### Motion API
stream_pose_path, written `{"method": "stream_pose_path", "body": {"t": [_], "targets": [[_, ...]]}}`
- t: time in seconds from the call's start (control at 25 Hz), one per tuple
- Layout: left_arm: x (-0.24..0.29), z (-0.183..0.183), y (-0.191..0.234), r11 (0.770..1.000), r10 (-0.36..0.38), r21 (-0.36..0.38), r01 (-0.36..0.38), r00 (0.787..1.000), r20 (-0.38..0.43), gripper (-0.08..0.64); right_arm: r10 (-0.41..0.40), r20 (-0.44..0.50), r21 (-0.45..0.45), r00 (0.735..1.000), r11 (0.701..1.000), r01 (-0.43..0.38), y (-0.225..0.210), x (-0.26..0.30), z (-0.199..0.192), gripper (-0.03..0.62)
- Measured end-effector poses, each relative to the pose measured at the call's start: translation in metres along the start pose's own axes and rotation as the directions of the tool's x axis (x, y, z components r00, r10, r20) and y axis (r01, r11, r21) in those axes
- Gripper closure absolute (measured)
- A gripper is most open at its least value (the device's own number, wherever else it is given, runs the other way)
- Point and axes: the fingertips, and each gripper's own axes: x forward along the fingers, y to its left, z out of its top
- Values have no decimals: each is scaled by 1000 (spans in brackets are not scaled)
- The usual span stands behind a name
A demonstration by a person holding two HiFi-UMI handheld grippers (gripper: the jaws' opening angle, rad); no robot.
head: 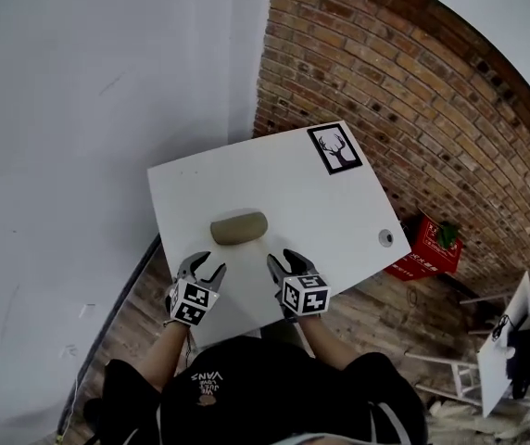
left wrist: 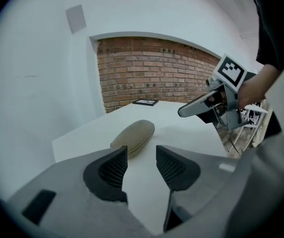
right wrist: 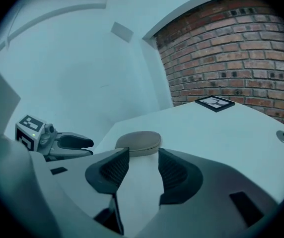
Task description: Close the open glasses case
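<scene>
The tan glasses case point(head: 239, 227) lies shut on the white table point(head: 321, 202), its lid down. It also shows in the left gripper view as the case point(left wrist: 133, 137) and in the right gripper view as the case point(right wrist: 138, 142). My left gripper point(head: 204, 269) hovers just short of the case at its near left; my right gripper point(head: 283, 265) hovers at its near right. Neither touches it. Both sets of jaws stand apart with nothing between them, seen at the left gripper point(left wrist: 141, 158) and the right gripper point(right wrist: 144, 161).
A black-framed deer picture point(head: 334, 148) lies at the table's far right corner. A round hole point(head: 385, 238) marks the table's right edge. A brick wall point(head: 432, 109) stands behind, a white wall to the left. A red box point(head: 424, 248) sits on the floor at right.
</scene>
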Motion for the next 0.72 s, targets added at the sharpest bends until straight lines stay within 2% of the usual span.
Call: {"method": "stream_pose_path", "body": {"t": [0.2, 0.28, 0.4, 0.72], "targets": [[-13, 11, -10, 1000, 8, 16, -9, 999, 34, 467, 6, 49, 14, 999, 1000, -7, 6, -34, -8, 498], [-18, 15, -16, 1000, 15, 17, -16, 999, 43, 515, 9, 65, -4, 998, 1000, -9, 6, -47, -9, 586], [-24, 17, -23, 999, 40, 17, -41, 998, 42, 551, 48, 89, -17, 995, 999, -47, 10, -63, -9, 592], [-51, 33, -71, 996, 85, 7, -85, 994, 68, 551, 150, 128, -89, 980, 986, -140, 11, -121, -6, 594]]}}
